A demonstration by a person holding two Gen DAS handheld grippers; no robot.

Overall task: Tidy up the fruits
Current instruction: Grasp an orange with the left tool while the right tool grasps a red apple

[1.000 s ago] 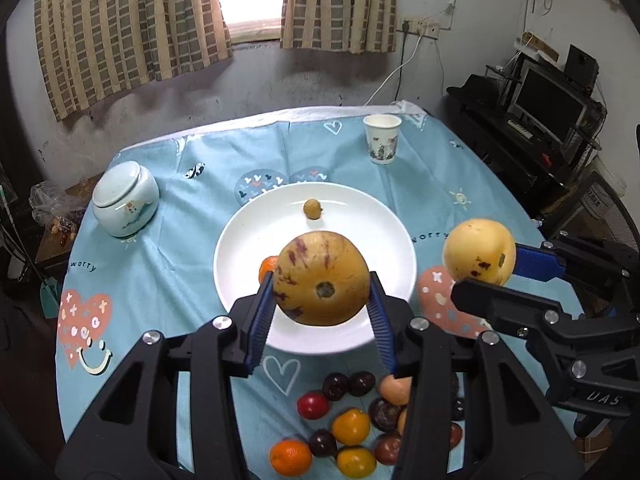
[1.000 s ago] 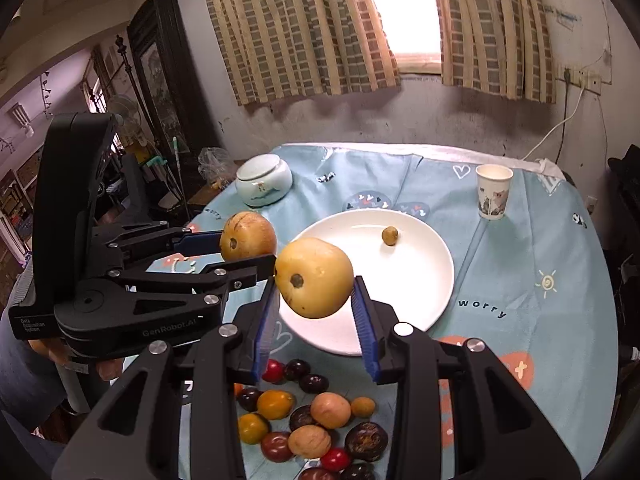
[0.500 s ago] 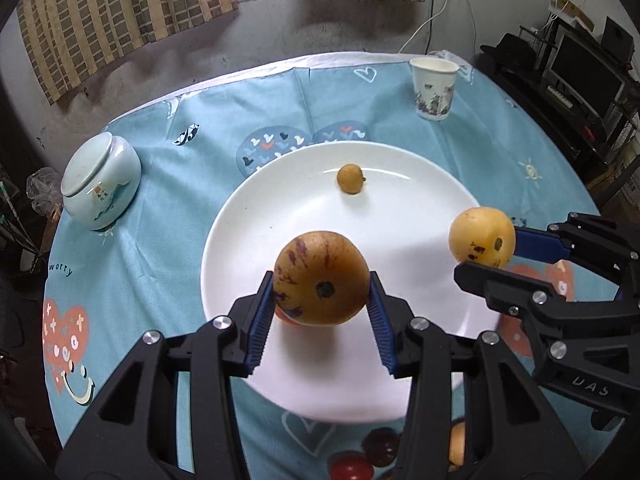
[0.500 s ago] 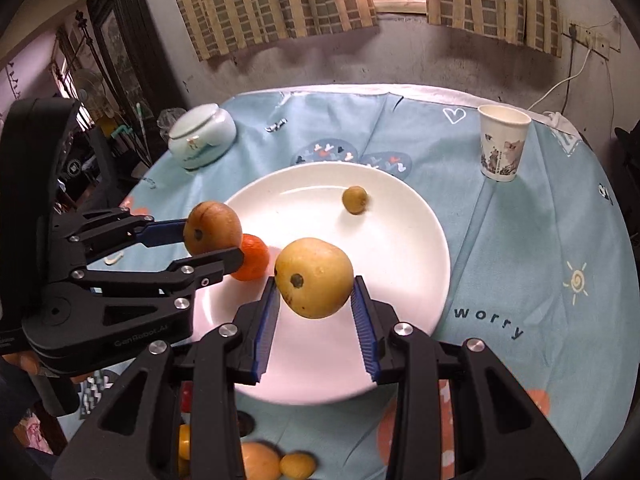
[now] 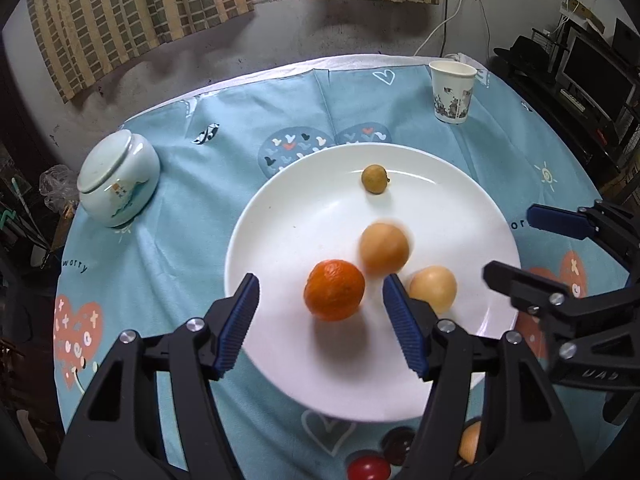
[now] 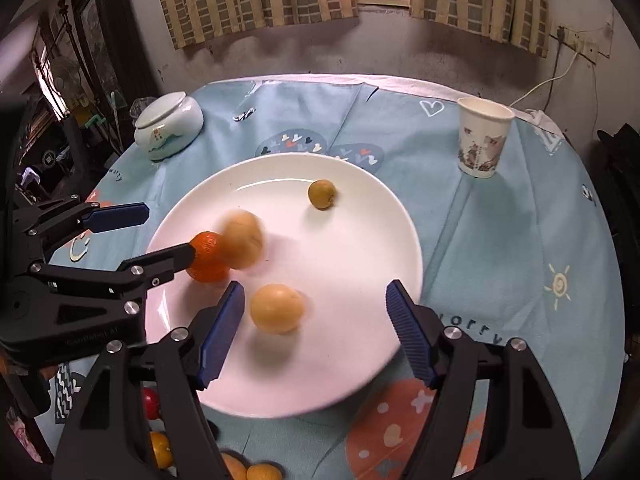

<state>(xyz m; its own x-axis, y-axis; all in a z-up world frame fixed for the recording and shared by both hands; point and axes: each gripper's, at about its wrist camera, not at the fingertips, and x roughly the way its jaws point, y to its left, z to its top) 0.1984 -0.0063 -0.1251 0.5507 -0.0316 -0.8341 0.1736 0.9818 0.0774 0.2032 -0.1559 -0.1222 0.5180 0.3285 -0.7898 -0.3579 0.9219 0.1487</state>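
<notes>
I see the round table [image 5: 248, 120] under its blue printed cloth filling both views, and on it the big white plate [image 5: 312, 376], sitting just in front of my two tools. My left gripper [image 5: 318, 320] hangs over the plate's near left part, its jaws having just been opening and now standing wide with nothing pressed between the pads; the orange [image 5: 334, 295] lies on the plate in the gap between them, touching neither. My right gripper [image 6: 312, 330] is over the plate's near right part, its jaws also having just been opening and now wide; a yellow fruit [image 6: 277, 308] lies on the plate between them, nearer the left pad but clear of it. A second yellowish fruit [image 5: 385, 247], blurred, sits just beyond the orange, and from the right wrist view the left gripper's finger crosses in front of the orange and hides part of it. At the table's far left stands a pale lidded jar [image 5: 116, 184], and at the far right a paper cup [image 5: 452, 92], both well apart from the plate. A small brownish-yellow fruit [image 5: 375, 178] rests alone on the plate's far side. Along the near table edge, half hidden behind my gripper arms, lies a pile of loose fruits [image 6: 160, 448], red, dark and orange.
</notes>
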